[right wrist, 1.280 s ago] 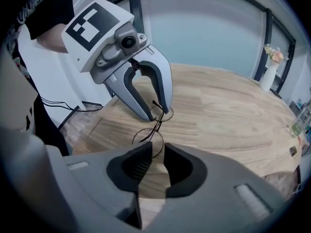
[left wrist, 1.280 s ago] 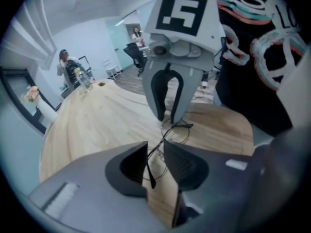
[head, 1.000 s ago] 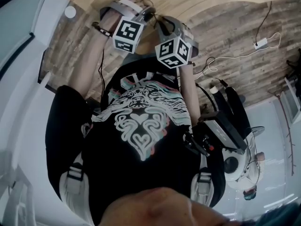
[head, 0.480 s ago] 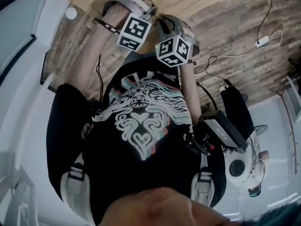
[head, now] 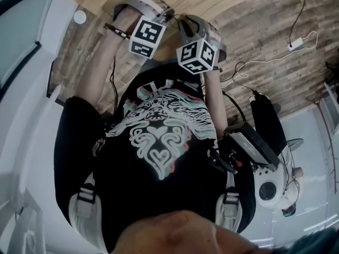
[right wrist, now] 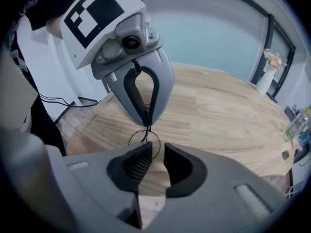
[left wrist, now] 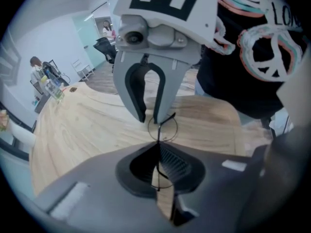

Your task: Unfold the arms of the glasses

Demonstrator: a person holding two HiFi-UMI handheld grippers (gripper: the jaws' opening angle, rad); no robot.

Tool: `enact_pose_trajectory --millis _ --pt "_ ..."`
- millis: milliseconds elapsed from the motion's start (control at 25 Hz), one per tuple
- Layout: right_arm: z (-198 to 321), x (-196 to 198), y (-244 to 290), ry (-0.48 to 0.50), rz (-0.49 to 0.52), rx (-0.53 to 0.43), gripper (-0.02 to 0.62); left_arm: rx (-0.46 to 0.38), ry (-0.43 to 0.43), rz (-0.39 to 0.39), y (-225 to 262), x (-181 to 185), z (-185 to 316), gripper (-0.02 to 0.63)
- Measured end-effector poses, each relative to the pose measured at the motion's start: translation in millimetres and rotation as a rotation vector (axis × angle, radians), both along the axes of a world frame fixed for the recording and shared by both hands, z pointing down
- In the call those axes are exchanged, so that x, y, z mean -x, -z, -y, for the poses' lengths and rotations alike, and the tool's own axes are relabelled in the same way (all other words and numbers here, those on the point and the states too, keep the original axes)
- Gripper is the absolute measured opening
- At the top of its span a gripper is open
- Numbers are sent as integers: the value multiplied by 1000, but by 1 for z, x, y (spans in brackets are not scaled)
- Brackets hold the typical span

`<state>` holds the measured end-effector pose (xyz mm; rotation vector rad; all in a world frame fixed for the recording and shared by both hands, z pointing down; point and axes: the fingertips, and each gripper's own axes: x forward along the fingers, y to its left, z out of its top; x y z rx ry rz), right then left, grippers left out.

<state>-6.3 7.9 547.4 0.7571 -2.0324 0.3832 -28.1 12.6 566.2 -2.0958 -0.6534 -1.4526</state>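
Observation:
Thin black wire-framed glasses (left wrist: 164, 129) hang over the round wooden table (left wrist: 82, 130) between my two grippers, which face each other tip to tip. My left gripper (left wrist: 158, 149) is closing, and its pads press on the wire frame. In the right gripper view the same left gripper (right wrist: 147, 122) pinches the glasses (right wrist: 145, 139) from above. My right gripper (right wrist: 156, 154) is open, with a lens rim at its left pad. In the head view only the marker cubes show, left (head: 145, 36) and right (head: 197, 56), and the jaws are hidden.
The table (right wrist: 223, 110) spreads wide beyond the glasses. Seated people (left wrist: 36, 67) and bottles (left wrist: 54, 89) are at its far side. A vase with flowers (right wrist: 268, 74) stands behind. Cables and a power strip (head: 294, 47) lie on the wooden floor.
The left gripper's marker cube has tilted a little. Both hands stay in the same spot close together.

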Motion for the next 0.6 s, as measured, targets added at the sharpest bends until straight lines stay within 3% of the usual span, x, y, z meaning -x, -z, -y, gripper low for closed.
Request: enact_pose_trajectory --millis 360,600 --pt "1 0 0 12 17 2 77 32 40 -4 -3 3 0 -3" --pt "2 -2 1 -6 57 22 77 122 135 -88 17 5 -3 -3"
